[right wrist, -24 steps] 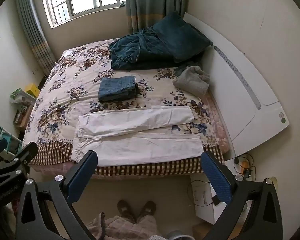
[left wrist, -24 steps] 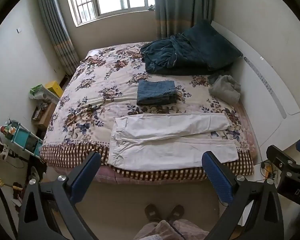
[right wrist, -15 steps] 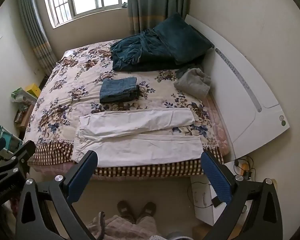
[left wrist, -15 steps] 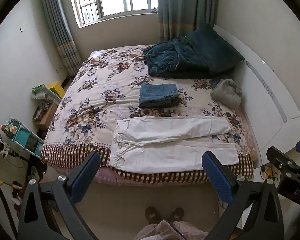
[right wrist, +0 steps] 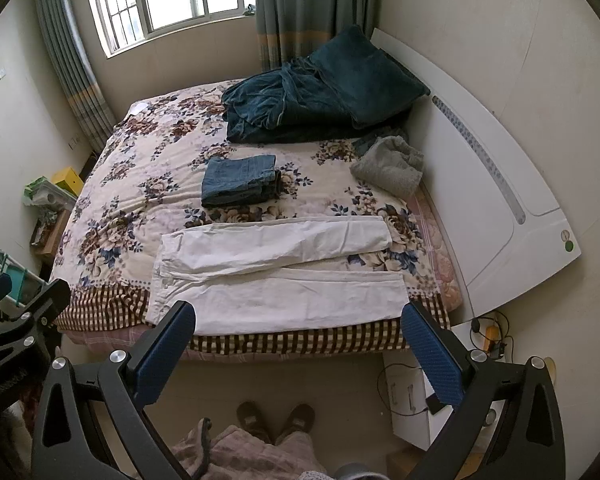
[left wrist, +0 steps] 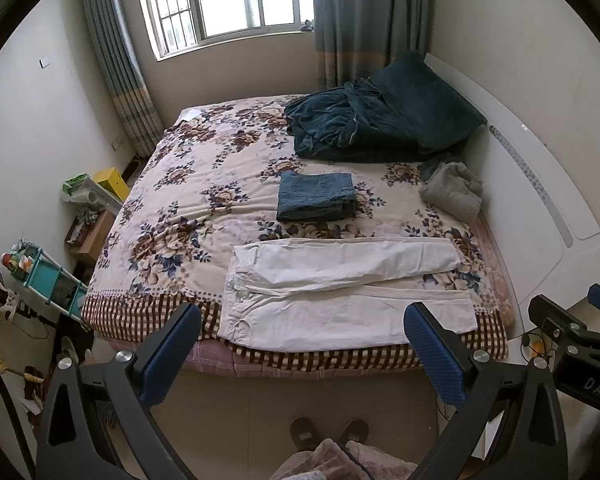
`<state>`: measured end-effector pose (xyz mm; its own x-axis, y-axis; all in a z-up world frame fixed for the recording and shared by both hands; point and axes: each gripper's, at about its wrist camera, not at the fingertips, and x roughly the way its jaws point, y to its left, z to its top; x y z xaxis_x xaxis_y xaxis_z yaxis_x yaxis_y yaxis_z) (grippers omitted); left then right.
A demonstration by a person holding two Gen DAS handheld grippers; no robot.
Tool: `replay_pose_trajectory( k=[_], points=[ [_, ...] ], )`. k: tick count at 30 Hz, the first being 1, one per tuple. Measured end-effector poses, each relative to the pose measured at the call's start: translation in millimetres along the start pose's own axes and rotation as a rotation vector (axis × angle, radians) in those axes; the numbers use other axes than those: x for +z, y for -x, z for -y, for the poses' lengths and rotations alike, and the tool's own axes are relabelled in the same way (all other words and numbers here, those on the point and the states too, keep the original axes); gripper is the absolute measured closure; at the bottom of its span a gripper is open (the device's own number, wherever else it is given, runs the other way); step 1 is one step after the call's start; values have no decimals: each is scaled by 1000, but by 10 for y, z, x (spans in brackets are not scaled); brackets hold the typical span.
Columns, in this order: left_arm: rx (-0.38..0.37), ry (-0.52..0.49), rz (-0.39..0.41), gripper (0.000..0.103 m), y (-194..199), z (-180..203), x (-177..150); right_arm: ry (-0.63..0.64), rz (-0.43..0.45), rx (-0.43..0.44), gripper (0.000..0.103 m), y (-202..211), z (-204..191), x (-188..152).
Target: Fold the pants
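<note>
Both views tilted down slightly; white pants (left wrist: 340, 292) near hem hidden behind wide-spread, empty jaws.

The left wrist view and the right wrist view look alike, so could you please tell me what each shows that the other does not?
Only the left wrist view shows the teal shelf rack. Only the right wrist view shows the white box on the floor. Both share the white pants laid flat, the folded jeans and both open grippers, left and right.
</note>
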<state>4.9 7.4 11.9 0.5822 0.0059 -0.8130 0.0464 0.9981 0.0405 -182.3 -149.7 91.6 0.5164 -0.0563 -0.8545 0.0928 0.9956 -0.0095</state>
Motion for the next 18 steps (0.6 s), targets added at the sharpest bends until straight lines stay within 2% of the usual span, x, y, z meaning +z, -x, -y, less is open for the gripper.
replay_pose_trajectory(
  k=[18],
  points=[
    [-3,-5,6,0,9,59,42,6,13,10,0,91,-83,74]
  ],
)
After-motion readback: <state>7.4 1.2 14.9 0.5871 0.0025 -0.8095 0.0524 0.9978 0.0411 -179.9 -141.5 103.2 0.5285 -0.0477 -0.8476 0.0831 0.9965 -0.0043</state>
